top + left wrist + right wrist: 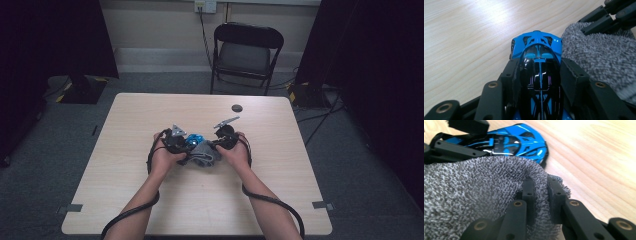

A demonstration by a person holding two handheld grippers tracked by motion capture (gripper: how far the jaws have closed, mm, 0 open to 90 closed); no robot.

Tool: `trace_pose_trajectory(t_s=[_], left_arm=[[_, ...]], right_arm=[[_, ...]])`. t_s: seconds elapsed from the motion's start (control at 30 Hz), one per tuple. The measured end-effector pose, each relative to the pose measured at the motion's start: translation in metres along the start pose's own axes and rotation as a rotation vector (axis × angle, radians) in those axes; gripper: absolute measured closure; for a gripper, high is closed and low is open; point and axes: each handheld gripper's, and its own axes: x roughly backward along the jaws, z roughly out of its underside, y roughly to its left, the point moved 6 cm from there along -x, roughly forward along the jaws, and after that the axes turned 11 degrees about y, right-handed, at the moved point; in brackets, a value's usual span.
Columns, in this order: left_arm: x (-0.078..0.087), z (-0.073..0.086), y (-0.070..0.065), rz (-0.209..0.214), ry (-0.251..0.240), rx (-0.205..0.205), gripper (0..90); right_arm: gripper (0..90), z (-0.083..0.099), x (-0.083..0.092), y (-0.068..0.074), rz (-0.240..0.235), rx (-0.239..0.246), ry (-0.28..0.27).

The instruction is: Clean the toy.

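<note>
The blue toy car sits mid-table, squeezed between the left gripper jaws with its nose poking out. Right beside it, the right gripper is pinched tight on a fold of grey towel, which touches the car's side.

Bare recording room or lab, pale wooden table on grey carpet, black curtains left and right, folding chair far, wall socket, floor cables.
</note>
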Motion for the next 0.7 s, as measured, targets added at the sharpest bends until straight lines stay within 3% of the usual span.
trace_pose_trajectory(t_s=[0.17, 0.47, 0.7], left_arm=[[0.0, 0.0, 0.0, 0.0, -0.001, -0.001, 52.0], [0.0, 0.0, 0.0, -0.001, 0.001, -0.002, 52.0], [0.001, 0.001, 0.0, 0.002, 0.001, -0.004, 52.0]], right_arm=[[78.3, 0.0, 0.001, -0.006, 0.01, -0.03, -0.002], [78.3, -0.005, 0.001, -0.01, 0.055, -0.039, 0.009], [78.3, -0.004, 0.004, -0.025, 0.078, -0.103, -0.011]])
